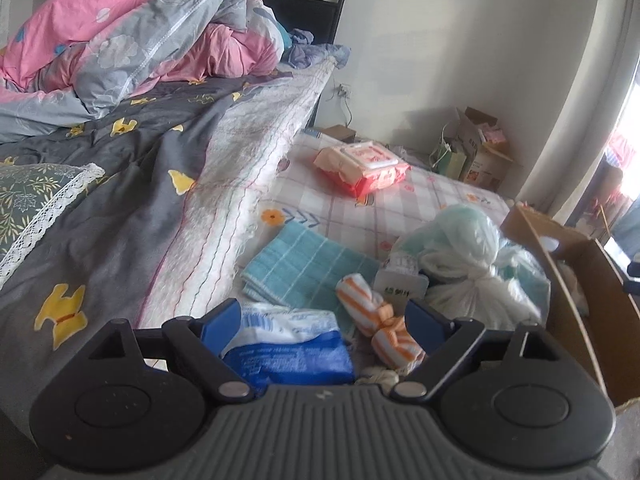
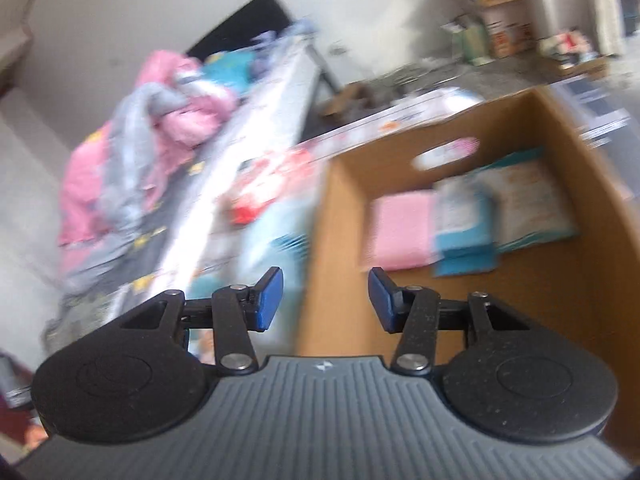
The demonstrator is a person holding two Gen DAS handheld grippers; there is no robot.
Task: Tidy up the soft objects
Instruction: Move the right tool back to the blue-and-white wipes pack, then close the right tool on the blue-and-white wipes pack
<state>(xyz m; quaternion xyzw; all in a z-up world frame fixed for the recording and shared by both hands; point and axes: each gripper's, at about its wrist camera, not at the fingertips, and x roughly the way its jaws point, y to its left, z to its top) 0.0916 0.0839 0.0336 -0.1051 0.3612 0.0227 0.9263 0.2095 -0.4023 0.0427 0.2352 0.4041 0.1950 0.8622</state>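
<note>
Blue wipes pack point(image 1: 288, 356) half hidden between our left gripper's point(image 1: 324, 324) spread jaws | right gripper point(image 2: 326, 300) jaws apart, empty | cardboard box point(image 2: 560, 312) contents blurred.

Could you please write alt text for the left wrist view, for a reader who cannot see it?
The open left gripper hovers low over a mattress, with a blue-and-white soft pack lying between its fingers and an orange-striped rolled cloth just beyond. Farther off lie a folded teal towel, a red wipes pack and a knotted plastic bag, beside a cardboard box.
</note>
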